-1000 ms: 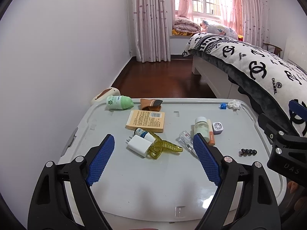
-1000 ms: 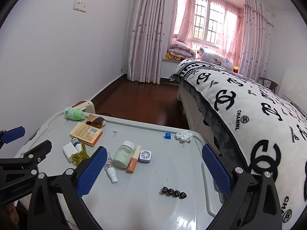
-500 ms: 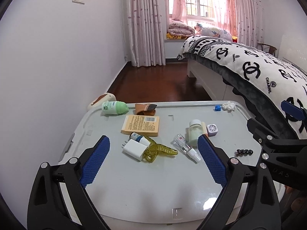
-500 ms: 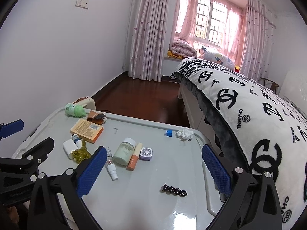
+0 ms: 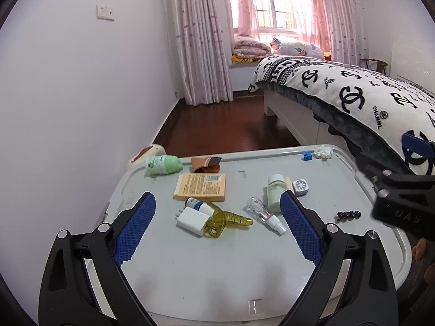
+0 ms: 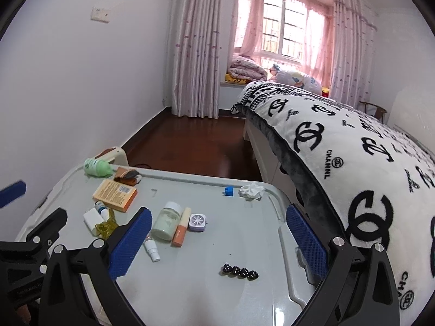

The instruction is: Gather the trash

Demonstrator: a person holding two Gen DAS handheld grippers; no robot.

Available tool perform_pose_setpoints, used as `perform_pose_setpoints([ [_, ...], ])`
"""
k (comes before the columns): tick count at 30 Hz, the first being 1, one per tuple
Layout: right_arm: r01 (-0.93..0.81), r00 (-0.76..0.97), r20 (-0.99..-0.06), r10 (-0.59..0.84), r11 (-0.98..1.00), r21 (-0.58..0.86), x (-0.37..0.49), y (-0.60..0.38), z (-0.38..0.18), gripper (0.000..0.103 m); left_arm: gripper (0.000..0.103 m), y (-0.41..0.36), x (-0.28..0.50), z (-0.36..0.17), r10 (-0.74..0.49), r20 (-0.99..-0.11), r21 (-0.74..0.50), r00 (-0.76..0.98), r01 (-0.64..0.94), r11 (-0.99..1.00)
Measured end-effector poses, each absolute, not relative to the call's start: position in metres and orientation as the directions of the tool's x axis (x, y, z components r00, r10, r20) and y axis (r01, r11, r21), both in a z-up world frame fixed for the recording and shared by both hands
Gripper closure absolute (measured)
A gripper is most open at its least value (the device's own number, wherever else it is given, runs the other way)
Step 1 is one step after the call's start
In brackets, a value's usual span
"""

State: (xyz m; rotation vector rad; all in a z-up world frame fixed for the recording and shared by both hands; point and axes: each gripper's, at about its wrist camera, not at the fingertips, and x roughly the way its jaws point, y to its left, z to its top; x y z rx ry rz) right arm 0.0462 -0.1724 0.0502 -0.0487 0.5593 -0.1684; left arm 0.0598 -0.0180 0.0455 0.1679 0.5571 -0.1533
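The crumpled white tissue [image 6: 252, 190] is seen at the grey plastic lid's [image 6: 217, 285] far edge, beside a small blue block [image 6: 229, 191]. Both the left gripper [image 5: 217, 224] and right gripper [image 6: 217, 240] are held agape, nothing between (bottles clutter the way); the left one's jaws have just been opening.

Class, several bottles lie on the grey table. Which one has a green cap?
The white bottle with the green cap, lying at the table's far left corner. The pale jar has a white cap; the clear spray bottle a white nozzle.
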Motion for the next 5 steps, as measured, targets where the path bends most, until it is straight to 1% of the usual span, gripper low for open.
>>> perform_pose_setpoints([
  [5,0.188,0.830,-0.521,-0.200,0.979,-0.076,0.047,-0.185,0.052,0.005,0.013,-0.018,0.062,0.042,-0.089,-0.556,0.123,0.826,0.188,0.974],
])
